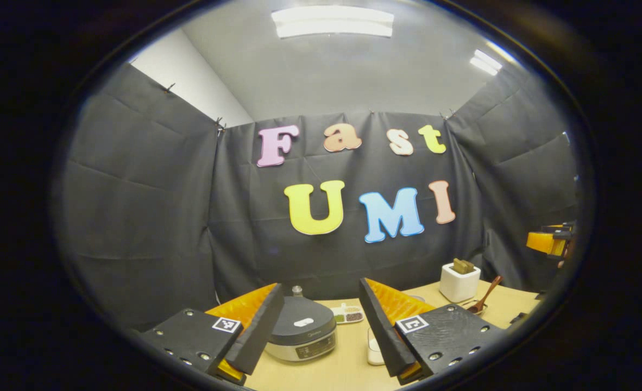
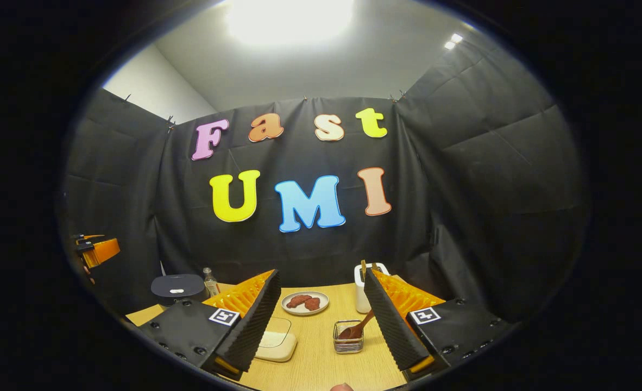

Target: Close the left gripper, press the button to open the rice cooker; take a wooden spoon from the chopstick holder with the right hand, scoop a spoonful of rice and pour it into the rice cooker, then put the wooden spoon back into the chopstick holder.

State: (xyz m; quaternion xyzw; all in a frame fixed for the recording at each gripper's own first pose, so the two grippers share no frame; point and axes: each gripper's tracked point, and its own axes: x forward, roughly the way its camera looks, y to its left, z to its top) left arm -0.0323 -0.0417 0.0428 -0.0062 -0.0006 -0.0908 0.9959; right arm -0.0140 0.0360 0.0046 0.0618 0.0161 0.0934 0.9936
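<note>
Ahead, rice cooker (image 1: 301, 329) sits between left tool's (image 1: 316, 369) spread fingers.

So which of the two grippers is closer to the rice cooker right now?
Left. The left gripper hangs open just in front of the rice cooker, framing it between its fingers. The right gripper sits off to the side, with the cooker far to its left.

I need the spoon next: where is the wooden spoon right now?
In the right gripper view the wooden spoon leans in a small glass container on the table, just before the white holder.
</note>
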